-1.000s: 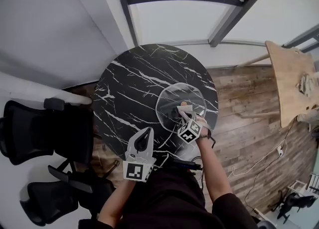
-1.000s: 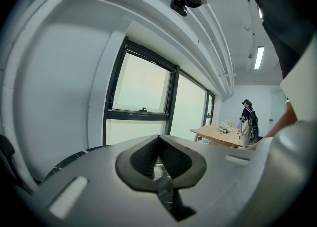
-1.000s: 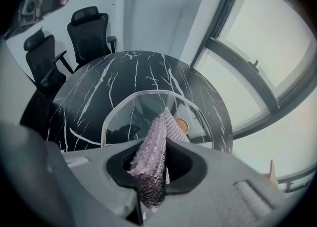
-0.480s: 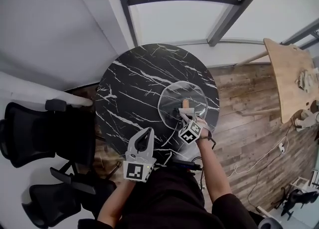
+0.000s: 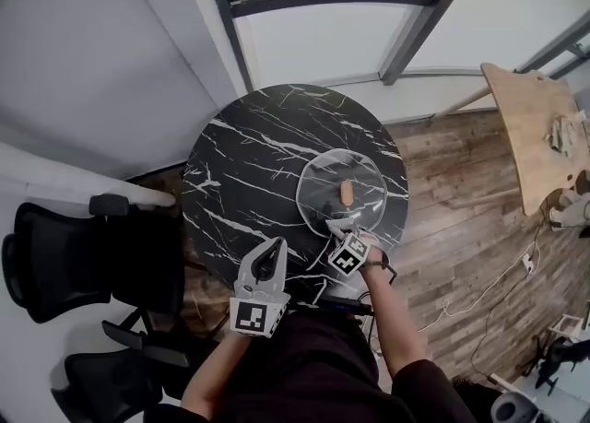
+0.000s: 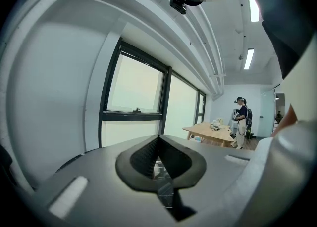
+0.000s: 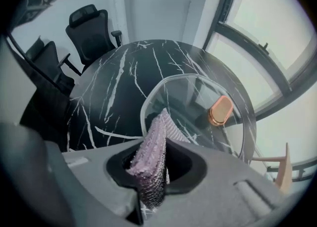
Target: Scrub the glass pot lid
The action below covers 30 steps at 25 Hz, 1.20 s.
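Head view: right gripper pinches cloth by lid near rim, seemingly mid-scrub; next stroke should press across glass. Left gripper closed, empty.

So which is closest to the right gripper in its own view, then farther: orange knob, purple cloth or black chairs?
1. Purple cloth: pinched in it, centre.
2. Orange knob: on the glass lid, ahead right.
3. Black chairs: past the table, far left.
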Each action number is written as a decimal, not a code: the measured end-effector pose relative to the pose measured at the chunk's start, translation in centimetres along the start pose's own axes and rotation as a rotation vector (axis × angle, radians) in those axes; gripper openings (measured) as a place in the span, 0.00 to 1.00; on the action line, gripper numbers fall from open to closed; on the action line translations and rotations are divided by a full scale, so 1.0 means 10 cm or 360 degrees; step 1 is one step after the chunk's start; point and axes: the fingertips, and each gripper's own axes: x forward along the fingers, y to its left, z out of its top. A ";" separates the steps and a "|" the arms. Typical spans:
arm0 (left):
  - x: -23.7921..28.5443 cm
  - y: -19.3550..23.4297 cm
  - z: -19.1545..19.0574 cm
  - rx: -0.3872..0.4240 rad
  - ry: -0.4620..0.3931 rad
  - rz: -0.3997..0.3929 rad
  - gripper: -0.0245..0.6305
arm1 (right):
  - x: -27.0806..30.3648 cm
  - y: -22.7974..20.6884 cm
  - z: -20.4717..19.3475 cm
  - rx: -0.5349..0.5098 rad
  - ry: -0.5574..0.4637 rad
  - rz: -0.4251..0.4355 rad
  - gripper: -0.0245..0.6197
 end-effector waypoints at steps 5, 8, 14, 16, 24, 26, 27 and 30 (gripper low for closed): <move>-0.03 -0.01 0.05 0.0006 -0.0026 -0.0070 0.04 | -0.38 0.16 0.11 0.0141 -0.0115 0.0040 0.15; -0.04 -0.03 0.12 0.0015 -0.0063 -0.0114 0.04 | -0.66 0.17 0.25 0.0305 -0.0322 0.0030 0.15; -0.05 -0.09 0.14 0.0010 -0.0104 -0.0194 0.04 | -1.26 0.02 0.56 0.0607 -0.0836 -0.0160 0.15; -0.04 -0.10 0.18 -0.0072 -0.0114 -0.0203 0.04 | -1.53 -0.07 0.68 0.0692 -0.1053 -0.0245 0.15; -0.06 -0.19 0.60 -0.0103 -0.0217 -0.0244 0.04 | -2.85 -0.21 0.96 0.0942 -0.1746 -0.0543 0.15; -0.07 -0.18 0.63 -0.0117 -0.0219 -0.0235 0.04 | -3.12 -0.20 0.98 0.0986 -0.1843 -0.0590 0.15; -0.08 -0.17 0.64 -0.0112 -0.0218 -0.0230 0.04 | -3.22 -0.19 0.99 0.1000 -0.1870 -0.0619 0.15; -0.10 -0.21 0.65 -0.0068 -0.0216 -0.0239 0.04 | -3.41 -0.12 0.97 0.1002 -0.1880 -0.0726 0.15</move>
